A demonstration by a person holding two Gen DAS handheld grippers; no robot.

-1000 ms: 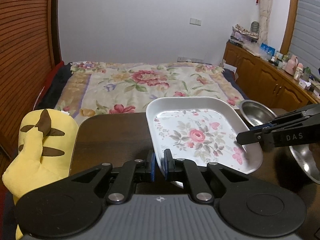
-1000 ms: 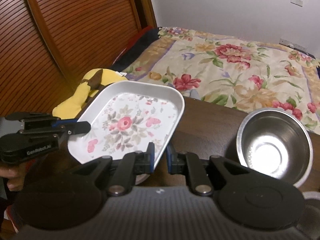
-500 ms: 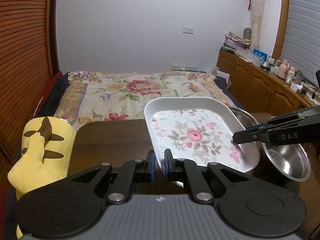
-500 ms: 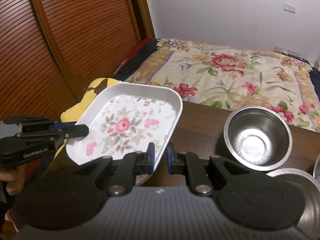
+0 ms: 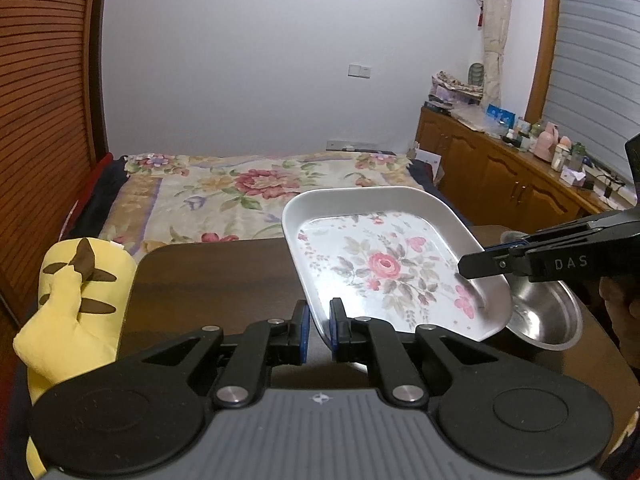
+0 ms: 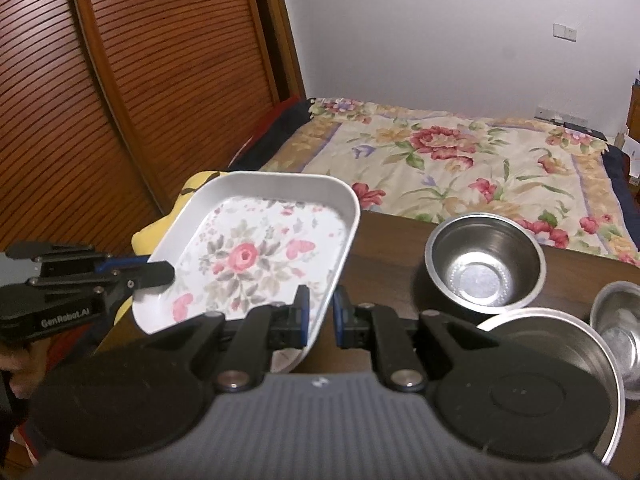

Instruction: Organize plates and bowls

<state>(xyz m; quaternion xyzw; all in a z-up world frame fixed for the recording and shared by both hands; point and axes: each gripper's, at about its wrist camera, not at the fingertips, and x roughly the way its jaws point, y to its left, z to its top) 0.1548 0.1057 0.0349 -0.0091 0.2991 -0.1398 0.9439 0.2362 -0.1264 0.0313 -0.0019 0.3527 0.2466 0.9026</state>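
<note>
A white square floral plate (image 5: 384, 264) is held in the air above the dark table, tilted. My left gripper (image 5: 318, 330) is shut on its near rim. My right gripper (image 6: 320, 316) is shut on the opposite rim; it also shows in the left wrist view (image 5: 486, 258). The plate appears in the right wrist view (image 6: 260, 248), with my left gripper (image 6: 160, 272) on its left edge. A steel bowl (image 6: 484, 268) stands on the table to the right. A larger steel bowl (image 6: 560, 360) and a small one (image 6: 618, 332) sit nearer right.
The dark wooden table (image 5: 208, 280) stands against a bed with a floral cover (image 5: 248, 192). A yellow plush toy (image 5: 76, 292) leans at the table's left edge. A wooden sideboard (image 5: 504, 176) with clutter runs along the right wall. A slatted wooden door (image 6: 120, 100) is left.
Both grippers have lifted the floral plate higher above the table. The steel bowls now sit lower and farther below in both views.
</note>
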